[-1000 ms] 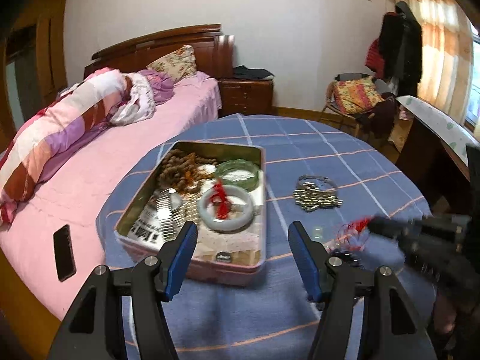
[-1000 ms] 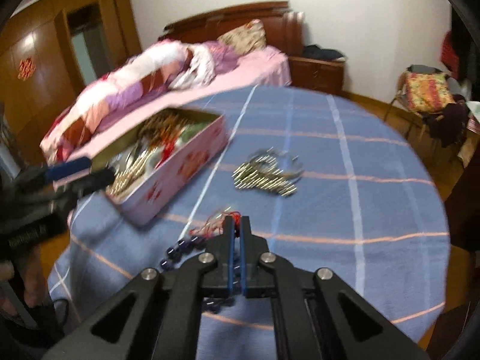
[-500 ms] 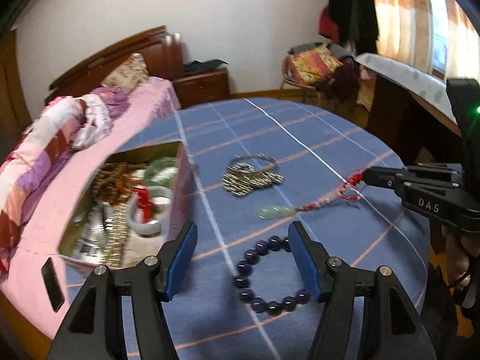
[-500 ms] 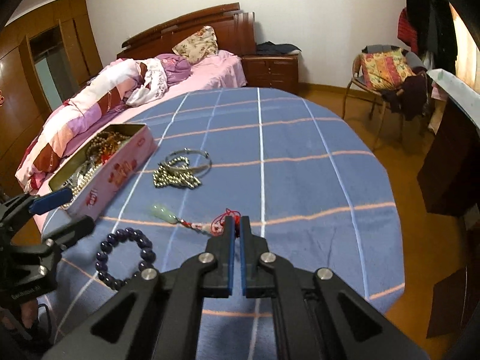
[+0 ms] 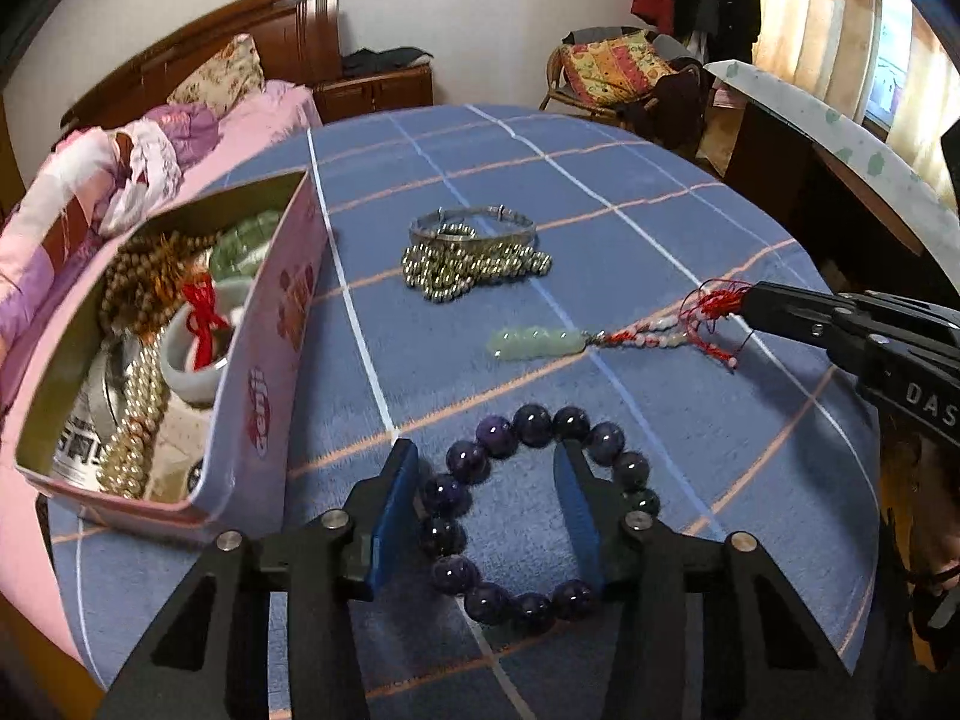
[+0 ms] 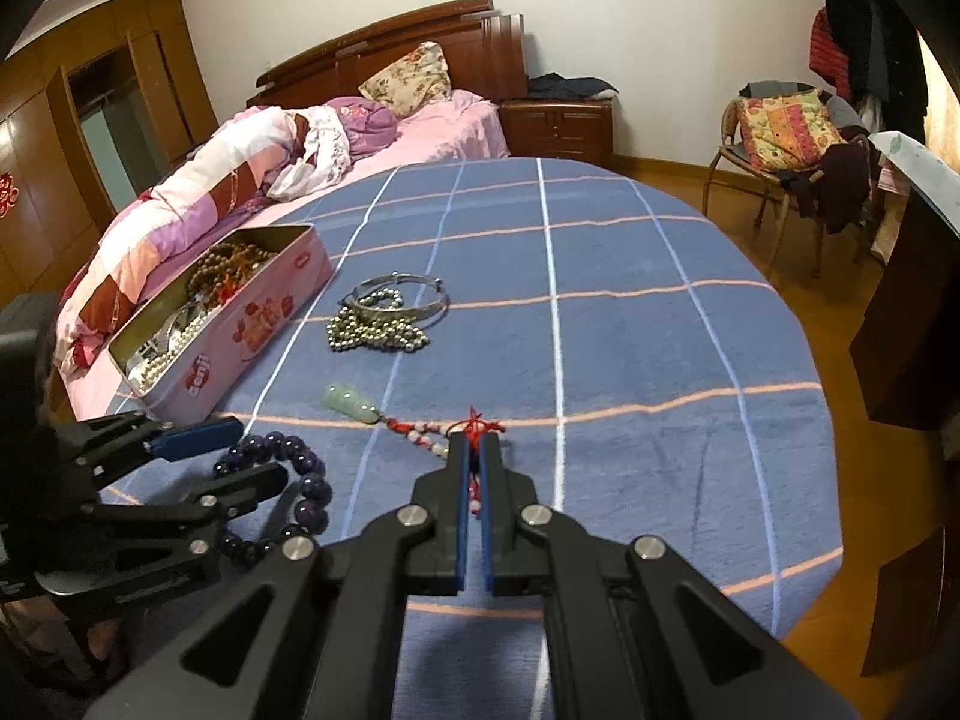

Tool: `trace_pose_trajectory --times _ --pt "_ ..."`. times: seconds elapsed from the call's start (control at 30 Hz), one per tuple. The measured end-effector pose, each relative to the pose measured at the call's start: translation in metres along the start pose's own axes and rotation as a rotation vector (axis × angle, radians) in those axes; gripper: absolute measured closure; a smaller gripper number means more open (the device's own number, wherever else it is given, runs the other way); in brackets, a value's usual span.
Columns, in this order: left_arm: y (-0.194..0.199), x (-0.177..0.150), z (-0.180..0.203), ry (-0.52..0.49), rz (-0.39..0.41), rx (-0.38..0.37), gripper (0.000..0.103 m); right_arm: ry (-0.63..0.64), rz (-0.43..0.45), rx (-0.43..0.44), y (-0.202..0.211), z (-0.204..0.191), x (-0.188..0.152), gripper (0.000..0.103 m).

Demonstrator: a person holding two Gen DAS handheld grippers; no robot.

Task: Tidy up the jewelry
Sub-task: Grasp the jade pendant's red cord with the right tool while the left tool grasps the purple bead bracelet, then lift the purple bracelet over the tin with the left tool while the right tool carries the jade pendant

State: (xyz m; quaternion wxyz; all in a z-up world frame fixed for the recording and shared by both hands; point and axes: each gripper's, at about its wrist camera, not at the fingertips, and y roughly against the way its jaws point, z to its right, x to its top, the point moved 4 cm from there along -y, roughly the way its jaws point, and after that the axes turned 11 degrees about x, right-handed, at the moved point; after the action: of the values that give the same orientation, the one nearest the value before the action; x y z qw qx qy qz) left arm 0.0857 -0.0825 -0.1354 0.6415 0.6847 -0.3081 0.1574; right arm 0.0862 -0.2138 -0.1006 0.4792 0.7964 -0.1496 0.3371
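Observation:
A pink tin box full of jewelry stands at the table's left. A purple bead bracelet lies on the blue cloth, and my open left gripper straddles its left part, one finger inside the ring and one outside. My right gripper is shut on the red cord of a jade pendant necklace, whose pendant rests on the cloth. A silver bangle with a bead chain lies beyond.
The round table has a blue checked cloth. A pink bed lies behind the box. A chair with a cushion and a dark desk stand at the right.
My left gripper swung from the tin box to the purple bracelet, came down around its beads and narrowed a little. My right gripper, shut on the red cord, drew the pendant necklace out straight.

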Motion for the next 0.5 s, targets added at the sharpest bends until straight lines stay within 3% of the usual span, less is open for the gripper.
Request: trace_pose_trajectory --times 0.17,0.27,0.33,0.5 --pt "0.0000 -0.0010 0.0010 0.007 0.000 -0.010 0.059 0.004 -0.003 0.004 -0.0003 -0.0019 0.0000 0.098" --pt "0.0005 -0.0014 0.0029 -0.008 0.007 -0.006 0.071 0.002 -0.004 0.007 -0.0002 -0.0026 -0.0013 0.098" --pt "0.0008 -0.0012 0.0035 -0.014 0.011 -0.009 0.084 0.004 -0.002 0.008 -0.0003 -0.0039 -0.0011 0.098" --pt "0.0019 -0.0018 0.0020 -0.009 0.011 -0.032 0.090 0.008 0.010 0.013 0.0028 -0.0072 0.0012 0.098"
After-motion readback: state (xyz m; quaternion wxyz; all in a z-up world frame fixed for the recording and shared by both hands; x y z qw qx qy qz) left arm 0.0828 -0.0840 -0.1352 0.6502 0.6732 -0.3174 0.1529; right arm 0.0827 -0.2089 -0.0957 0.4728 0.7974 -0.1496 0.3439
